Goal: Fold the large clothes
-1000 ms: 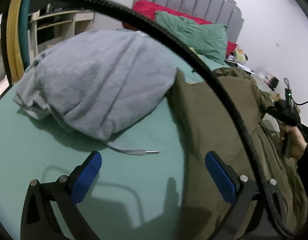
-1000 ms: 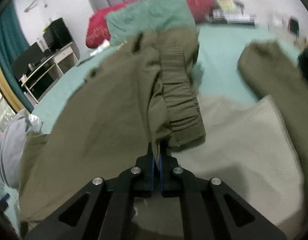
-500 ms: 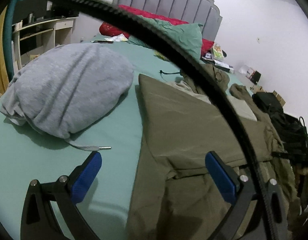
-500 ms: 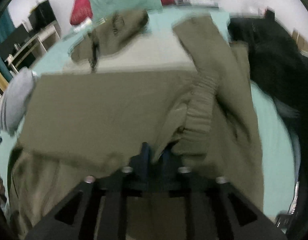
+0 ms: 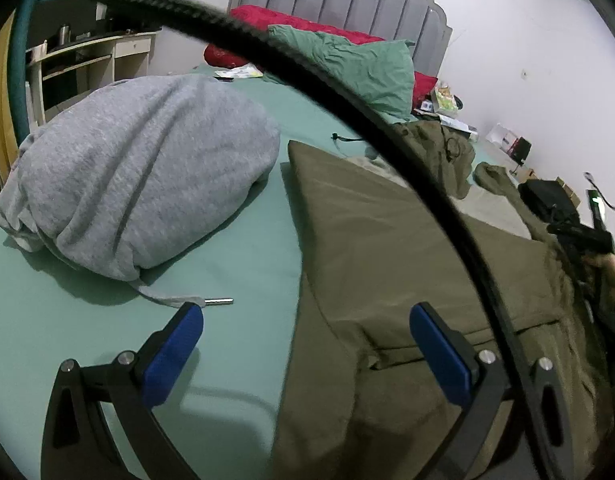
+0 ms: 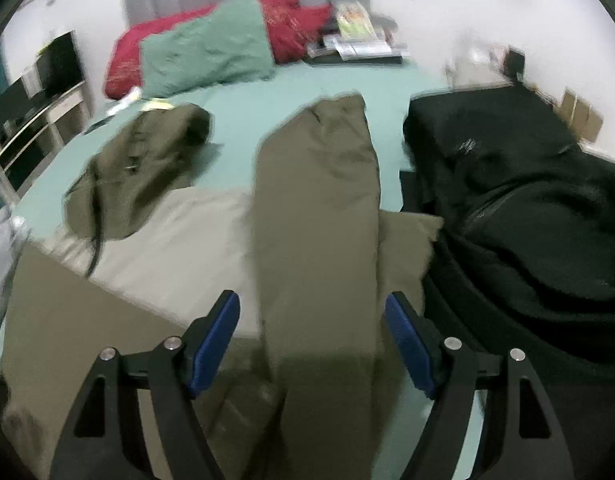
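Sleeve fold on olive jacket [image 6: 315, 216] done; right gripper [image 6: 312, 332] jaws opening, empty. Left gripper [image 5: 303, 340] wide, empty. Next: grab near hem.

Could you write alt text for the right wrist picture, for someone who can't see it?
An olive jacket lies on a green bed, one sleeve stretched away between the opening, empty right gripper. A black garment lies to the right, pillows beyond.
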`<state>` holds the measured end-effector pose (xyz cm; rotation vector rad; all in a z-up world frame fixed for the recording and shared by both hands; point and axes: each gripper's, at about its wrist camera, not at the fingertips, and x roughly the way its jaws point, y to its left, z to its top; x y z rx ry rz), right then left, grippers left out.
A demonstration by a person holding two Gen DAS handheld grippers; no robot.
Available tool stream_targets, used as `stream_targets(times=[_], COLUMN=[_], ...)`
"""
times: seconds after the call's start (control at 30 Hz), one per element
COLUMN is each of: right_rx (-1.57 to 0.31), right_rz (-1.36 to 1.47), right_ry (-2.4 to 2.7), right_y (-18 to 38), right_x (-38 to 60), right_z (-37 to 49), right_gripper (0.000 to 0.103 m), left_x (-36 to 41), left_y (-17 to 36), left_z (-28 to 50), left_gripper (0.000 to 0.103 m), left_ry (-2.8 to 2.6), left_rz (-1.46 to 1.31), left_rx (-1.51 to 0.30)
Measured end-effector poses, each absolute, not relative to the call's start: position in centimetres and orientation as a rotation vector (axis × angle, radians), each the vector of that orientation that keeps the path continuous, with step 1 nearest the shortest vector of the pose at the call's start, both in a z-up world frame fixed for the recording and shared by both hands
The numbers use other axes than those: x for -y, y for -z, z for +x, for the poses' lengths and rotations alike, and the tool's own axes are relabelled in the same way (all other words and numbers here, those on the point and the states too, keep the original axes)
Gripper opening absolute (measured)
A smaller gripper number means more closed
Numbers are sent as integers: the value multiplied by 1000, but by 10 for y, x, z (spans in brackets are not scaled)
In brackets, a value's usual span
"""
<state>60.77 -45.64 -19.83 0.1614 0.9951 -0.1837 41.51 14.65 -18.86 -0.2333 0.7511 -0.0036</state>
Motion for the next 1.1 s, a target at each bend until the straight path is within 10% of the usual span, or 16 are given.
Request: stream_targets(times=[0.07,0.4,0.57,0.63,1.1], right_rx=[-1036,-804,-1069,-1154,-906], right_rz=[184,24,-23,-48,110], right_ry=[164,33,-335,-369,71], right_y=[219,114,127,142,127], right_x=[458,395,328,313,377], right_z=[618,515,449,436,631], right_gripper=[5,2,15,67,78], left_x=[-148,-148,-138,-135,-140], left_y=[193,177,170,170,172], left_z=[417,410,401,398,403], left_gripper=[103,103,103,103,103], left_ry=[5,30,39,46,54], left_rz=[-230,-265,-217,-211,-213], left_rx=[-766,-730,-709,-713,-731])
